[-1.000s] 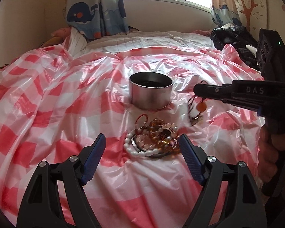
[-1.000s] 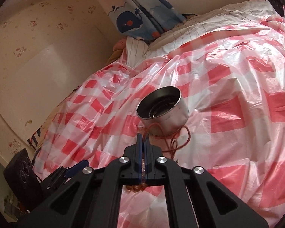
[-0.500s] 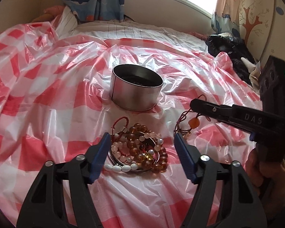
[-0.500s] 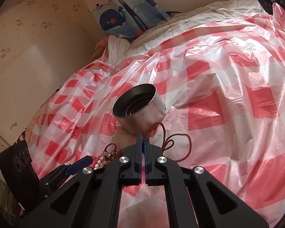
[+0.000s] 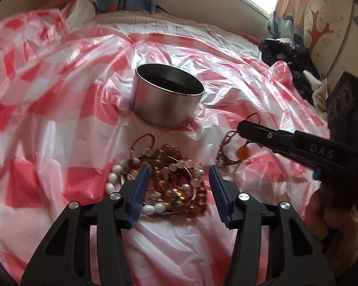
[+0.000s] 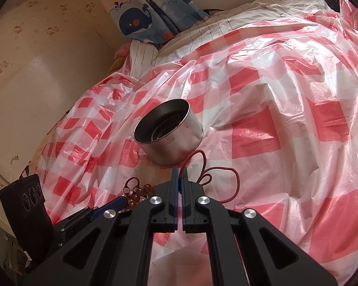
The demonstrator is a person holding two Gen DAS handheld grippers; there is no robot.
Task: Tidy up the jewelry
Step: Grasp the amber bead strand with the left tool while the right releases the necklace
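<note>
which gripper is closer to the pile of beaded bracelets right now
Left. The left gripper is open with its fingers straddling the bracelet pile. The right gripper is off to the pile's right, shut on a red cord necklace.

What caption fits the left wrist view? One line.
Open left gripper over beads; right gripper holds cord beside tin.

My left fingers point(image 5: 140, 190) had open room, but the bead pile point(image 5: 169, 181) lay between them; the tin point(image 5: 167, 100) stood beyond.
</note>
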